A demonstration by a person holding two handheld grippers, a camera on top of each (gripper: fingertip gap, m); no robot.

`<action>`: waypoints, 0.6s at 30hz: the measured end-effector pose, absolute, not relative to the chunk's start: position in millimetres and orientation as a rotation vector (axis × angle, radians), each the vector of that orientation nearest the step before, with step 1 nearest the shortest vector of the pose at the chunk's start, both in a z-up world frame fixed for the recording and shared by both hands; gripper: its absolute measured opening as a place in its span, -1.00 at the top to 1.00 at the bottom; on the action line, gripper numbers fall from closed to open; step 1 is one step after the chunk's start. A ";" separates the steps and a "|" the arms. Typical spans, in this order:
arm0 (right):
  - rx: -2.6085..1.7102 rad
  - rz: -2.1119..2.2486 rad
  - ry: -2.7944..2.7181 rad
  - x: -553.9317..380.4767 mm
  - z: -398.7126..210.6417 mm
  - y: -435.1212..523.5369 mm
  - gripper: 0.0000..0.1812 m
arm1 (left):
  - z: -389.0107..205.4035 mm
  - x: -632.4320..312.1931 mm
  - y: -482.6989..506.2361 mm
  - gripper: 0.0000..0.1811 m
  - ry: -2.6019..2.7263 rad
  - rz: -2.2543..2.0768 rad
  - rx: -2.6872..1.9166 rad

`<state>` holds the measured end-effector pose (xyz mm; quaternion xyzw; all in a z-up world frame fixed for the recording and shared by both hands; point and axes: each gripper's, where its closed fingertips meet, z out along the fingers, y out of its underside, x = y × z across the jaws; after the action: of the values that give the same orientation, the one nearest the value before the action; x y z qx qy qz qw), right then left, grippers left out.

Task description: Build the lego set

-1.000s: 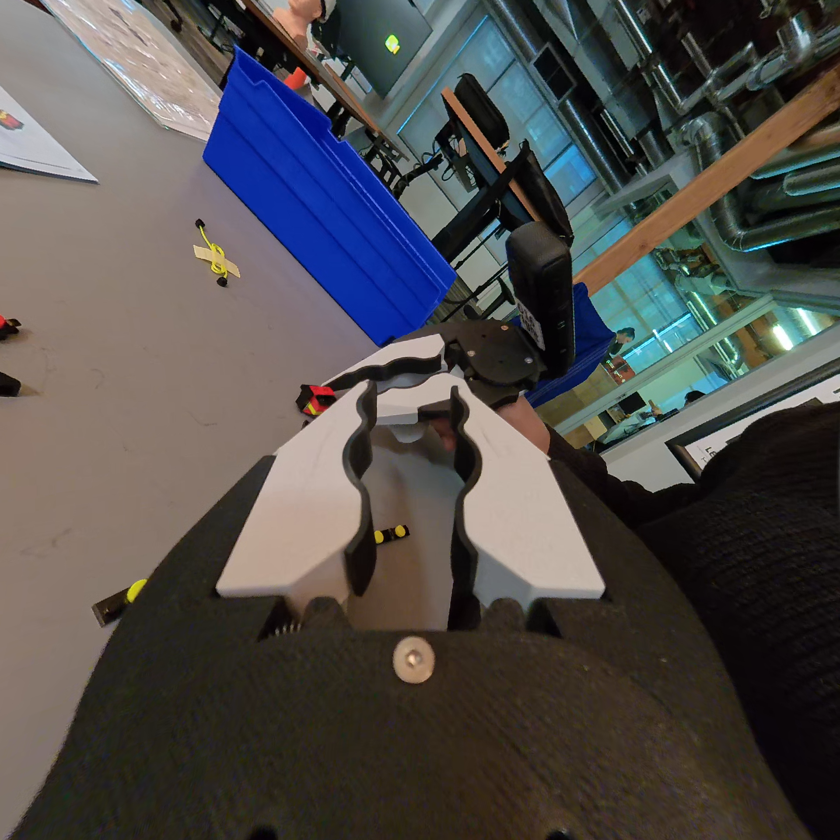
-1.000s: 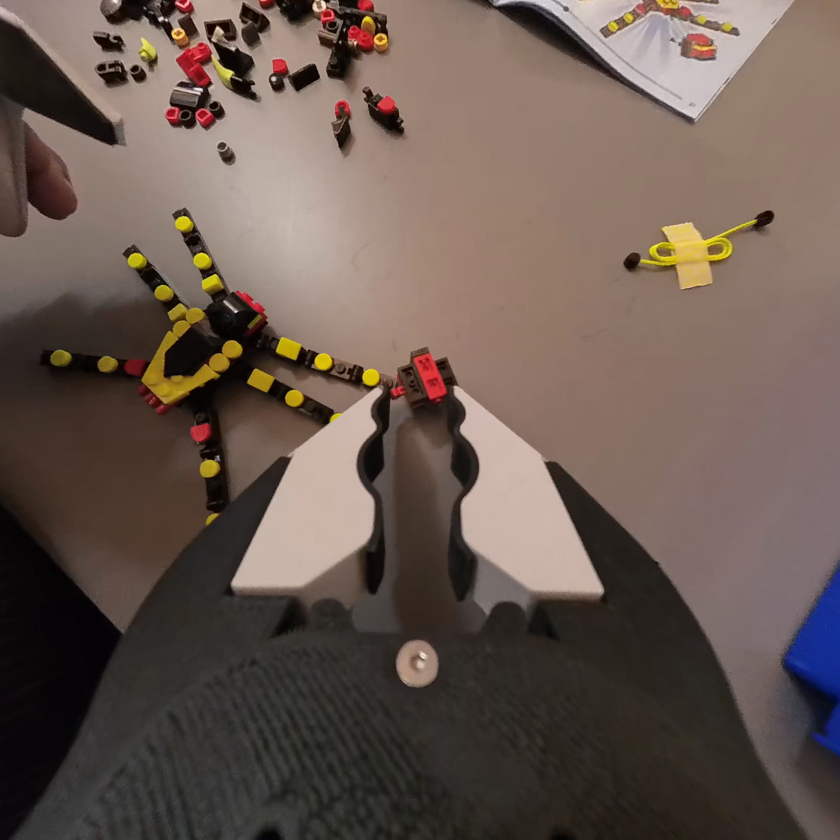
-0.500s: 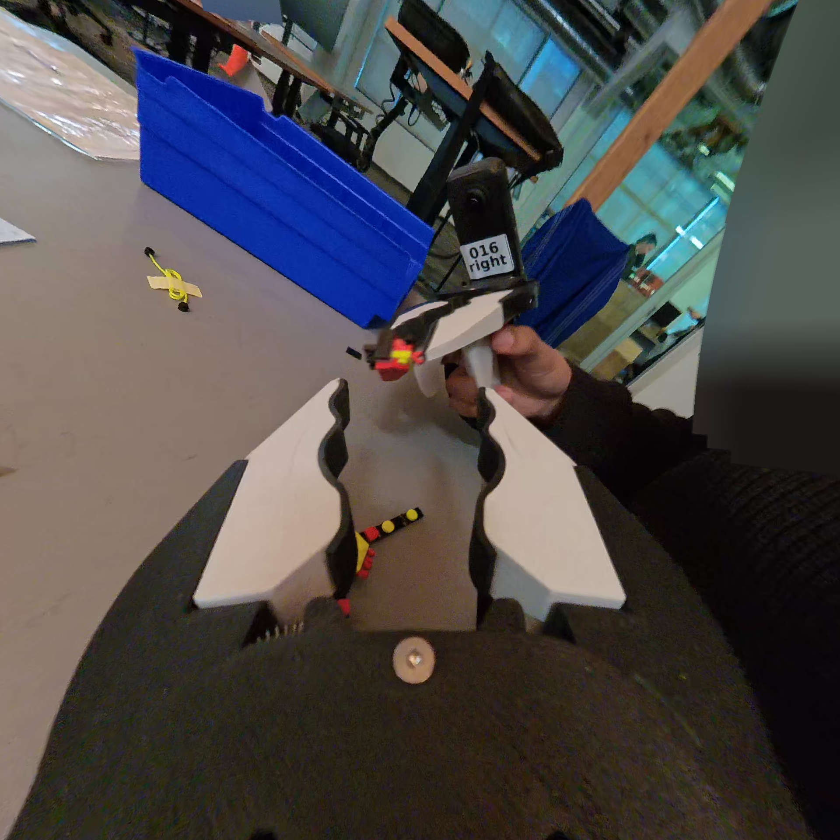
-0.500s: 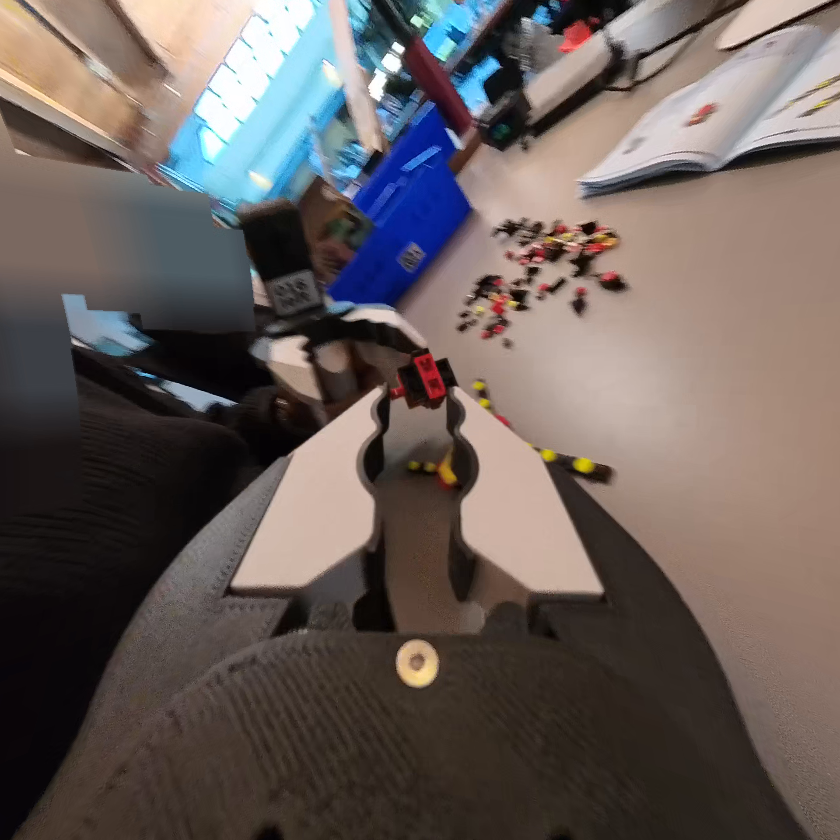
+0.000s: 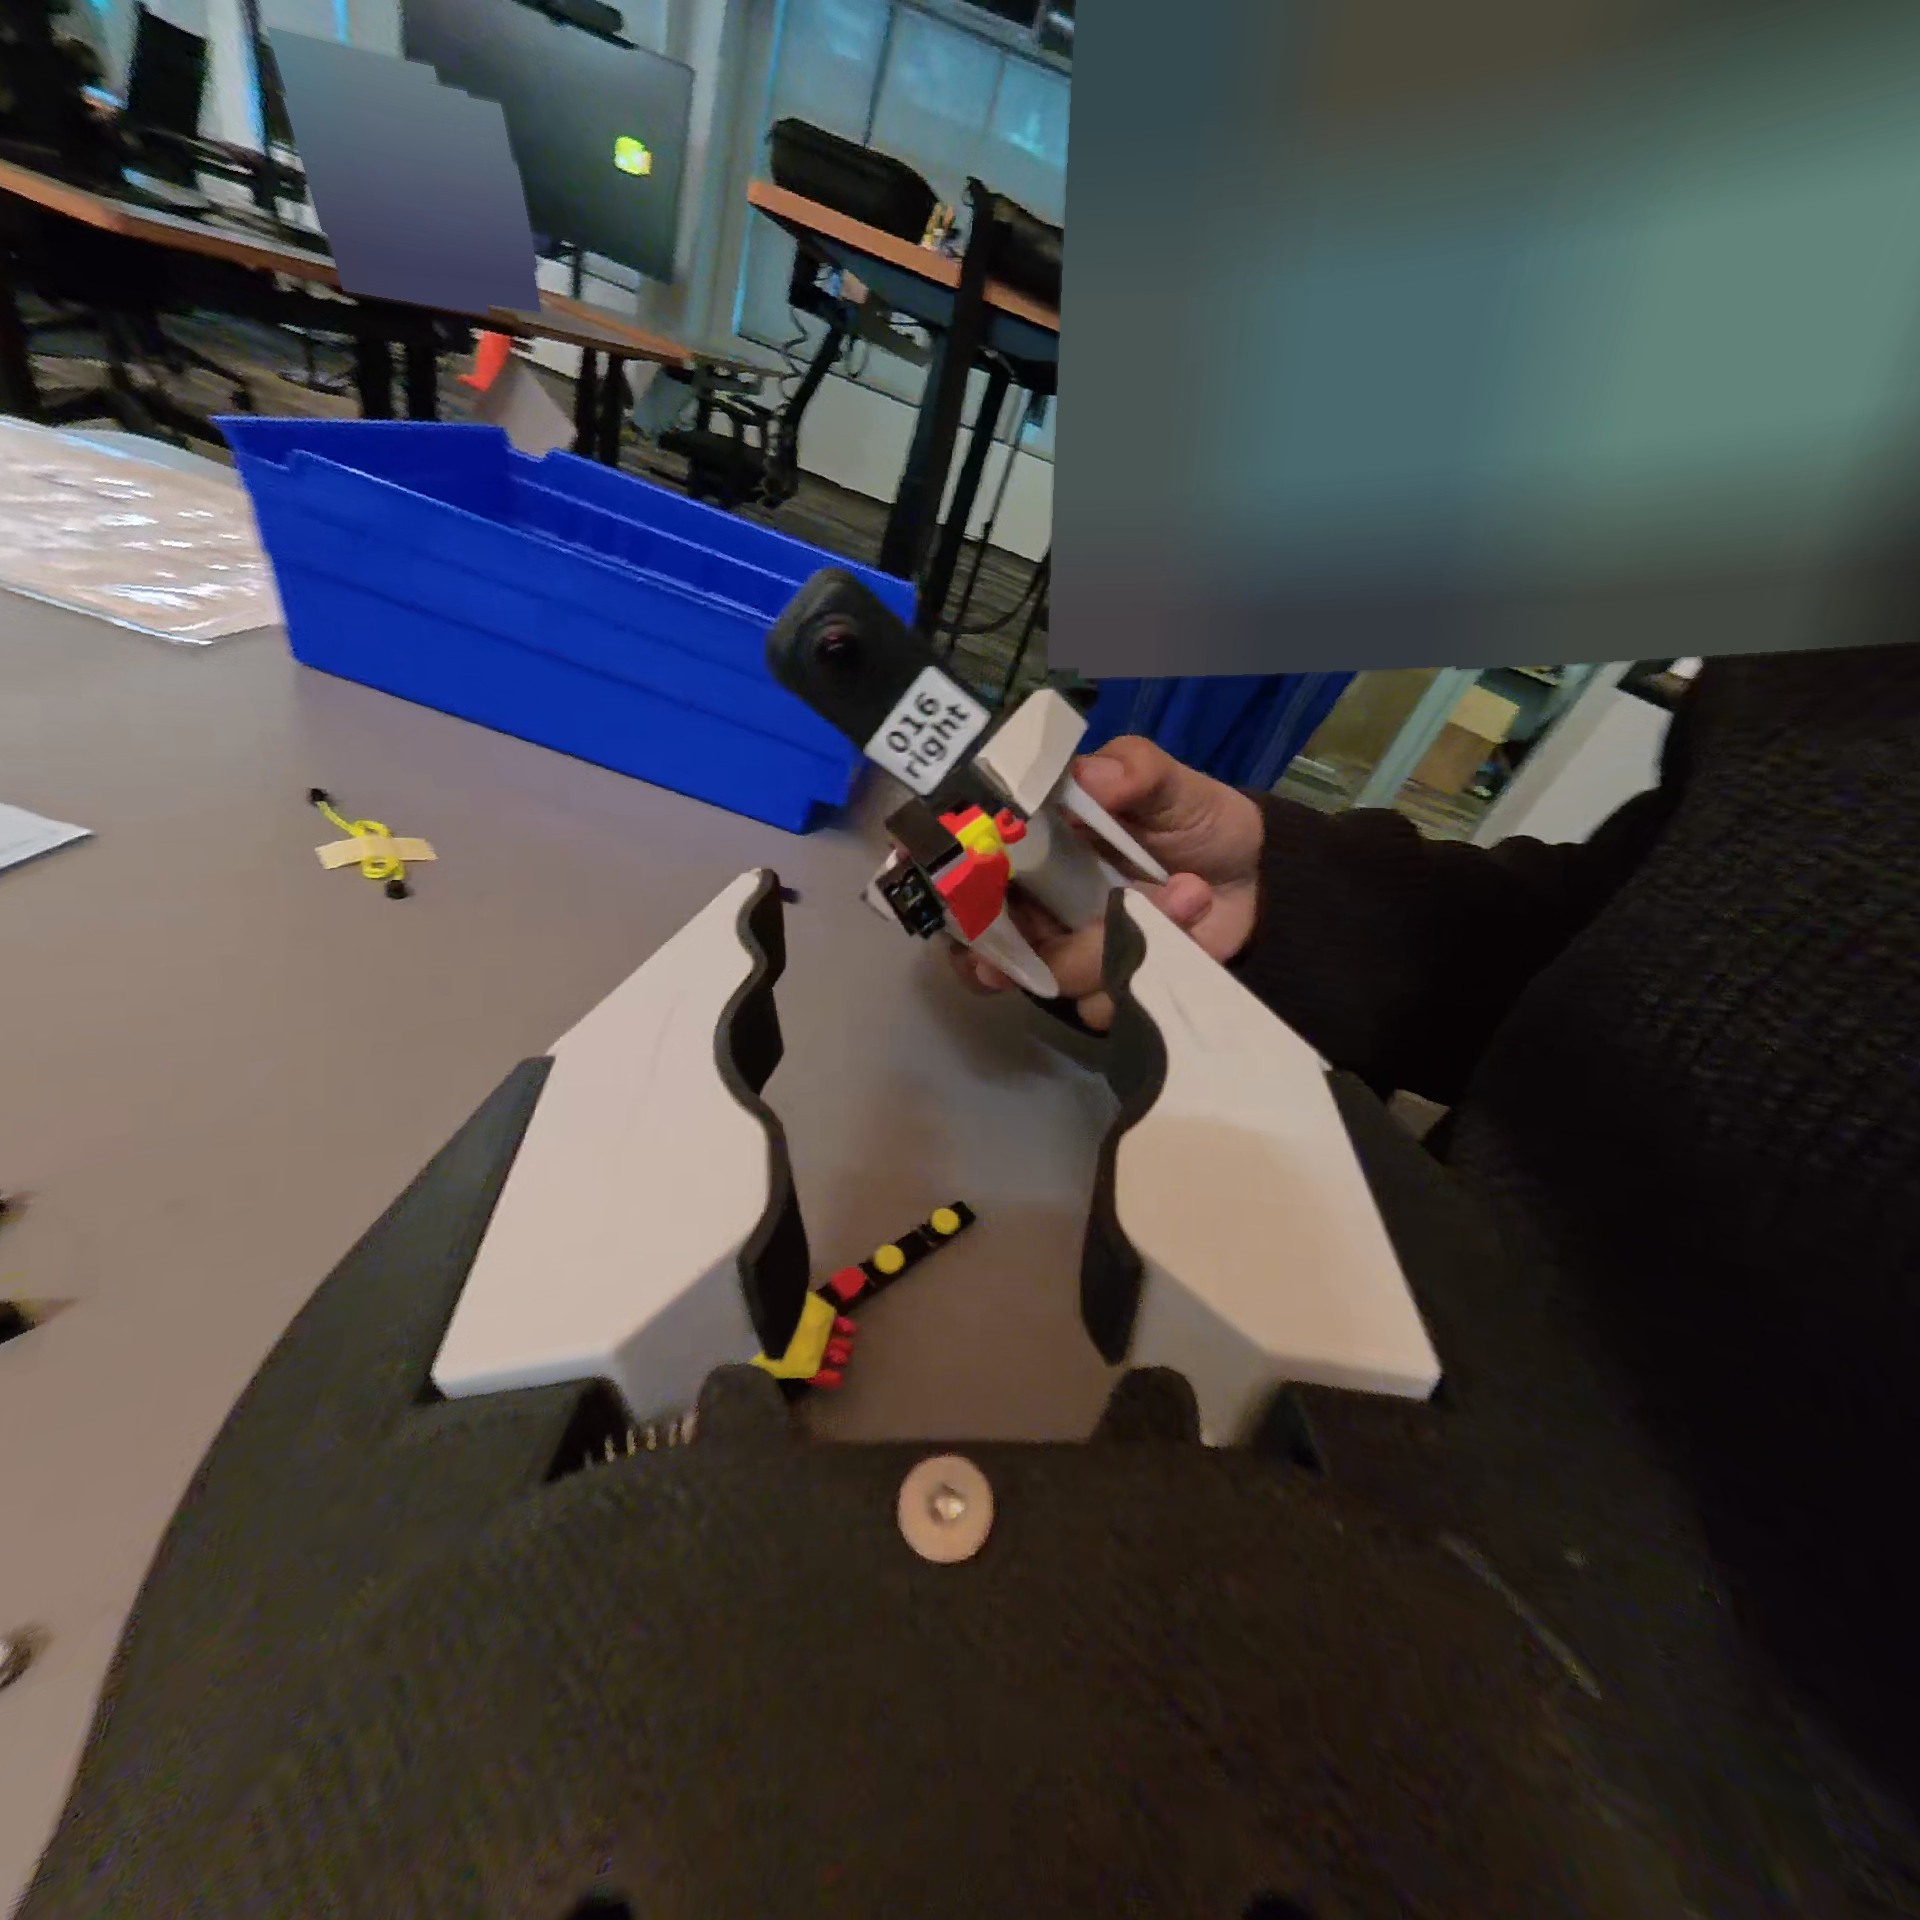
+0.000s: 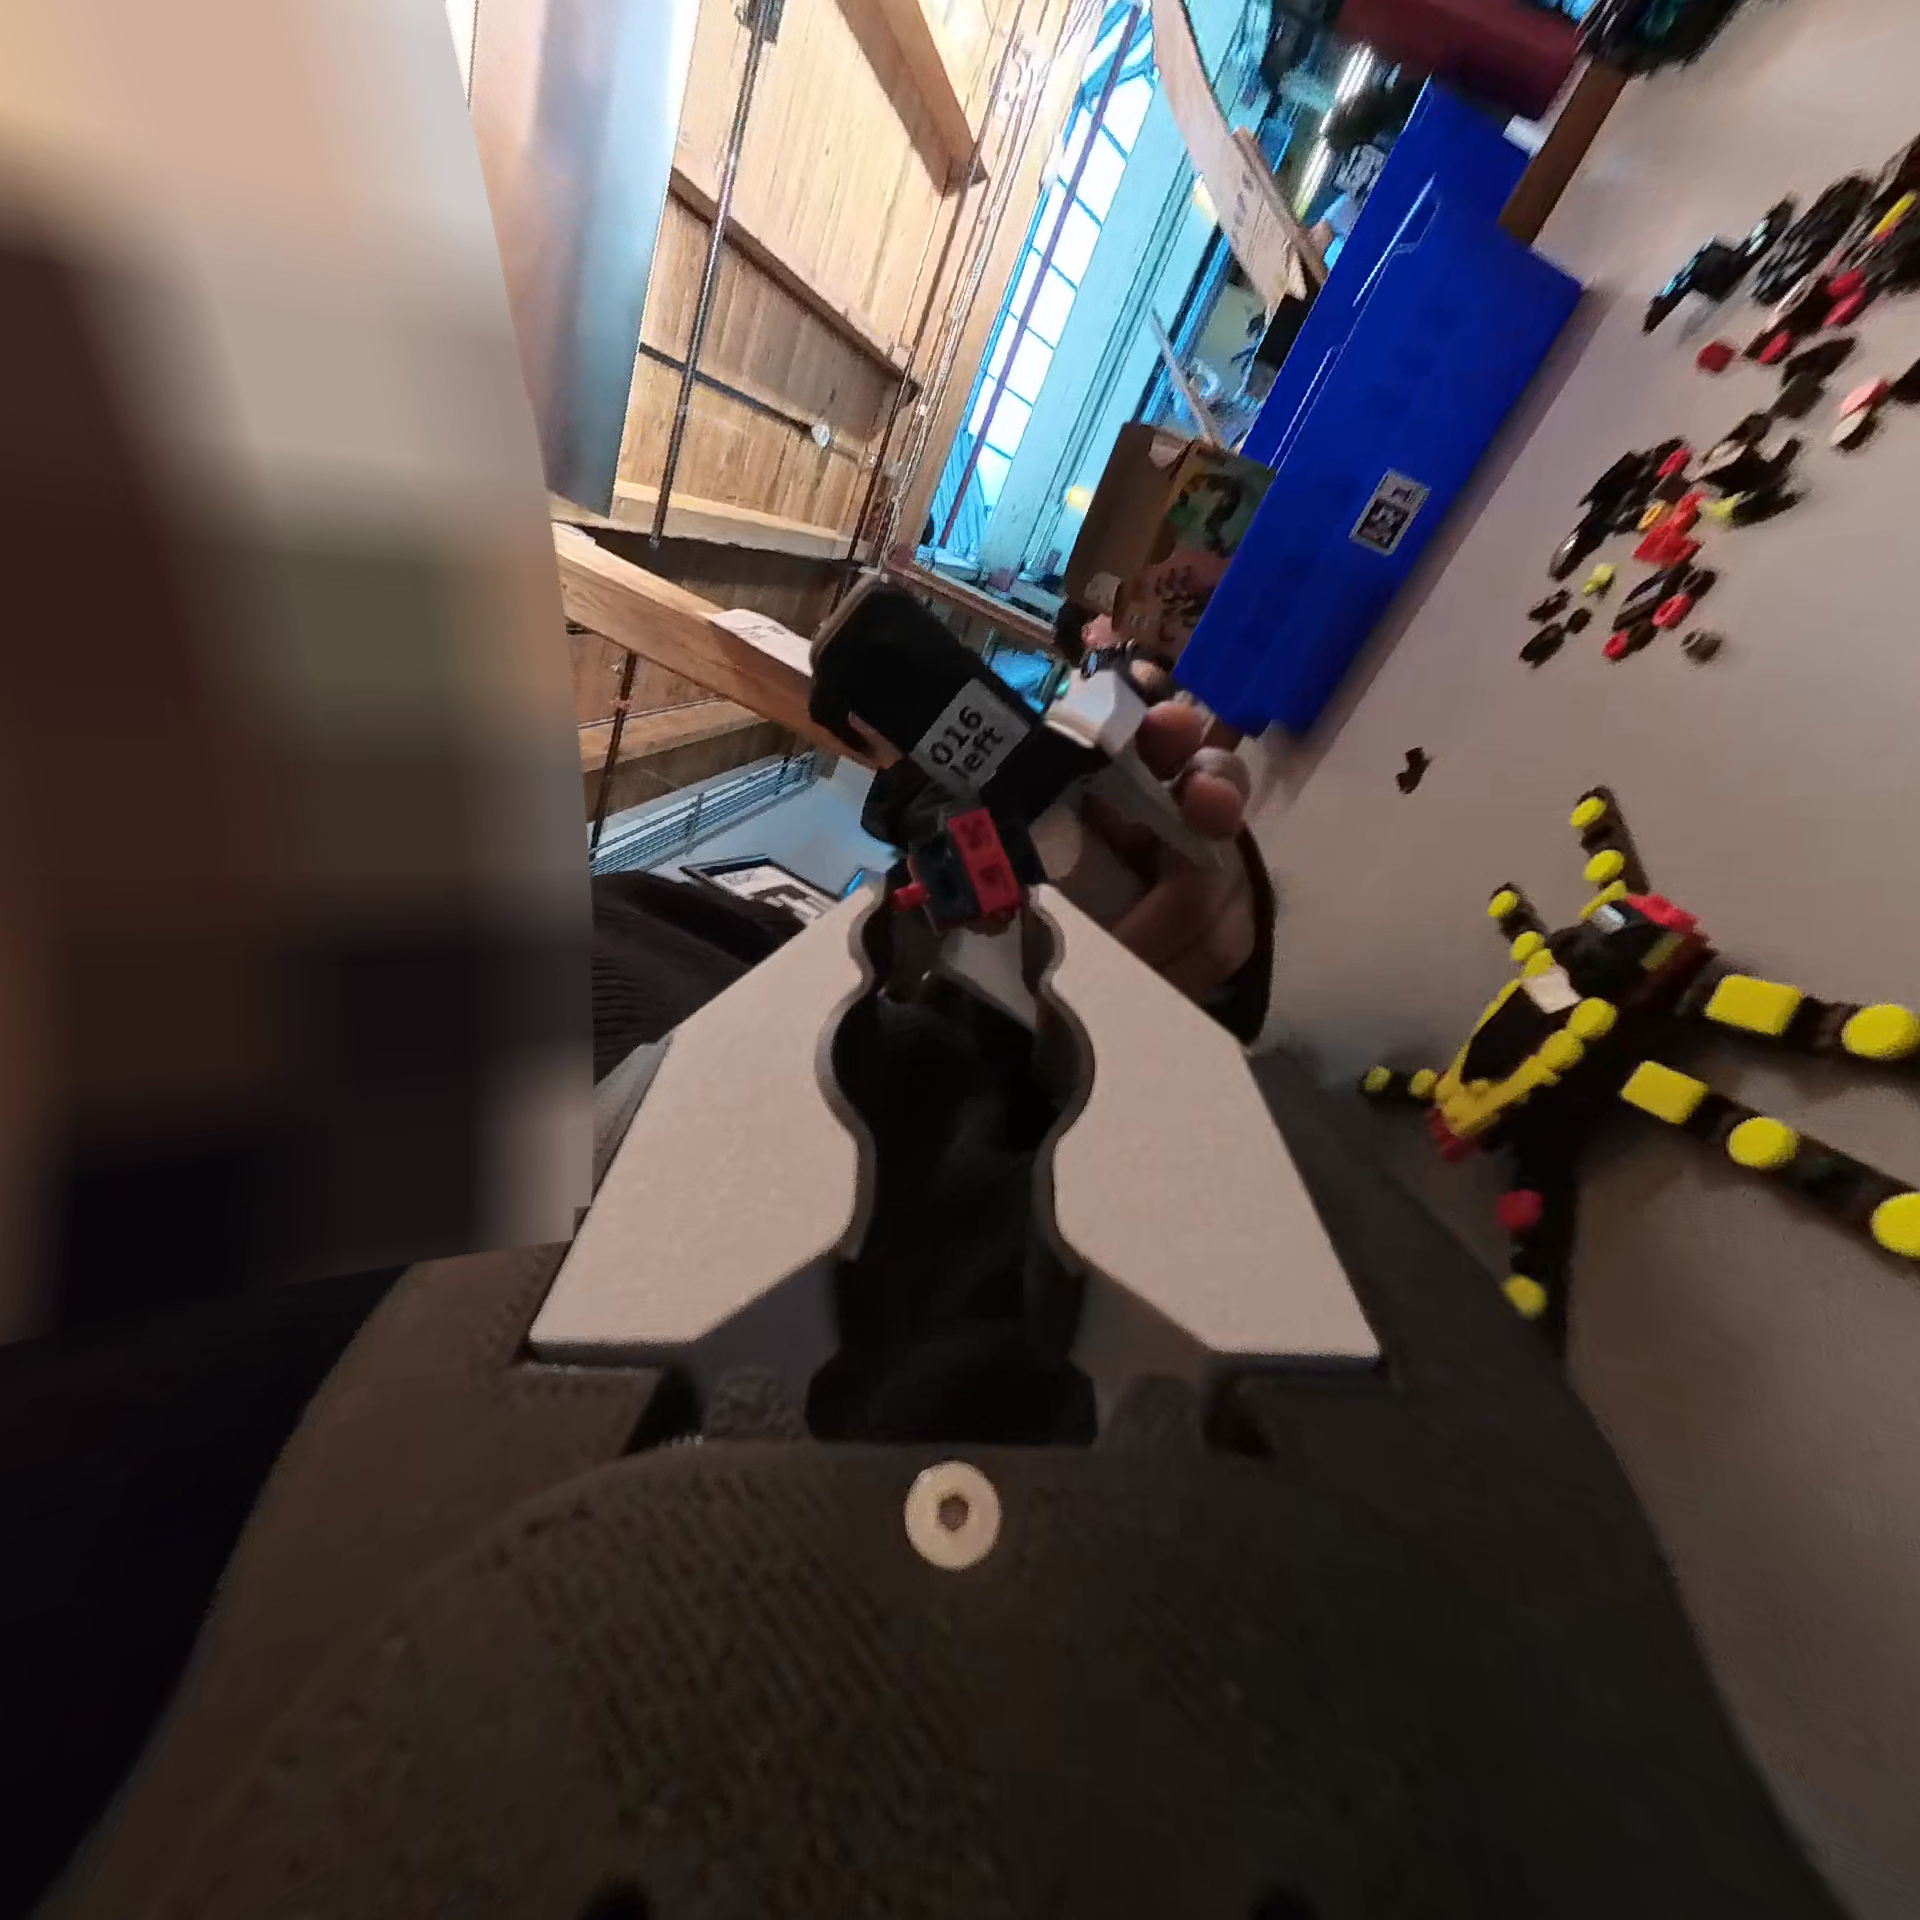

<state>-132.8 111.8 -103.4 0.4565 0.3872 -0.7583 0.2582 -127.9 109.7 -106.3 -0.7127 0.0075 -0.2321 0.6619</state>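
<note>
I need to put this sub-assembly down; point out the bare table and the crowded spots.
Bare table lies between the blue bin, the taped yellow cord and the left gripper. Crowded: the loose brick pile and around the spider model.

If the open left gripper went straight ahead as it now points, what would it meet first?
Probably the small red, yellow and black lego assembly pinched in the right gripper, raised just beyond the left gripper; depth is uncertain.
</note>
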 end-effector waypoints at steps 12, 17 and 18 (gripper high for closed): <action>1.038 -1.866 1.083 -104.8 -102.7 91.4 0.76 | -97.1 -95.3 91.2 0.76 0.150 -0.841 -1.569; 1.030 -1.884 1.062 -106.1 -99.8 93.7 0.75 | -94.5 -99.3 91.0 0.83 0.119 -0.890 -1.555; 1.040 -1.895 1.062 -107.7 -99.9 95.3 0.74 | -94.6 -100.3 91.6 0.83 0.107 -0.902 -1.556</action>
<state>-107.7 95.3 -99.9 0.4031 0.4116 -0.7346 0.3584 -100.3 91.6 -94.6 -0.6770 0.0465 -0.3924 0.6209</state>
